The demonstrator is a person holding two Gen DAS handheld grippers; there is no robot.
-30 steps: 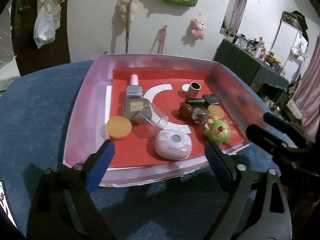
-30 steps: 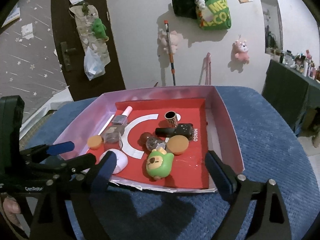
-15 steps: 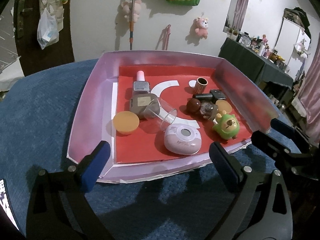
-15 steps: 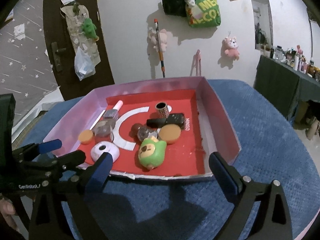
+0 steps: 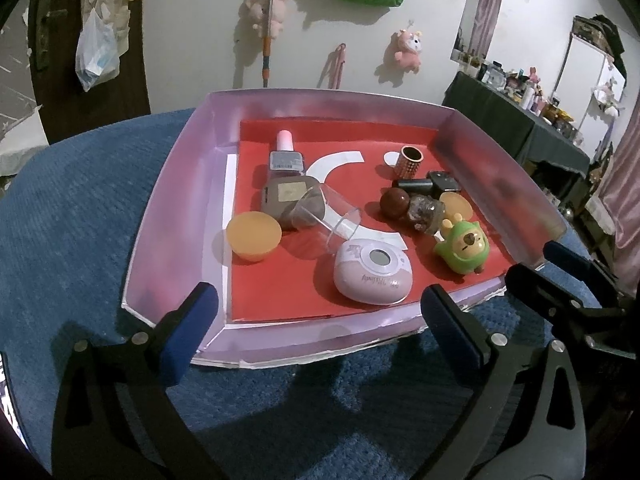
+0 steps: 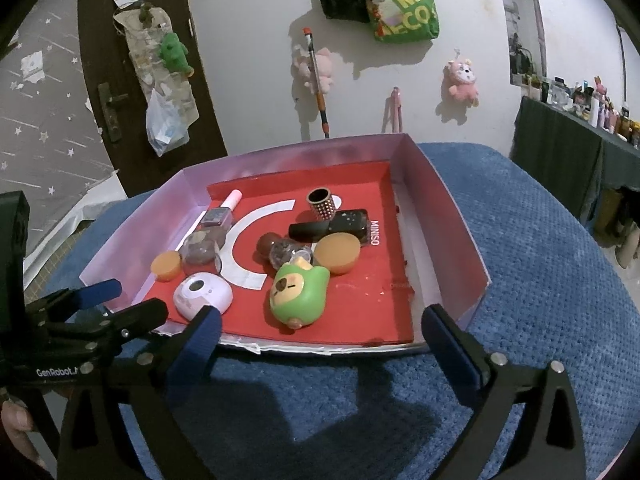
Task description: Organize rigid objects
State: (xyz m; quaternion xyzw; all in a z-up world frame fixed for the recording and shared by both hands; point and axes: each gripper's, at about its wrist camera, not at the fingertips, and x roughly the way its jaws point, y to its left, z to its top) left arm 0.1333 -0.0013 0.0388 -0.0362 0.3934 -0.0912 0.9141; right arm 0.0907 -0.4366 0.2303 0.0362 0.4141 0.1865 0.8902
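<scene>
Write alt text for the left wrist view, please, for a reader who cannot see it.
A shallow pink tray with a red floor holds small items: a pink oval device, a green animal toy and a tipped clear cup. The left gripper, empty, is opening before it.

Dim indoor light, hard shadows, fisheye bending, dark corners

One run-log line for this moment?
left gripper: opening, empty | right gripper: opening, empty | tray: objects unsorted

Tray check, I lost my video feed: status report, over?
Both grippers opening, nothing between jaws, short of tray. Green toy nearest right gripper. Nothing blocking.
</scene>
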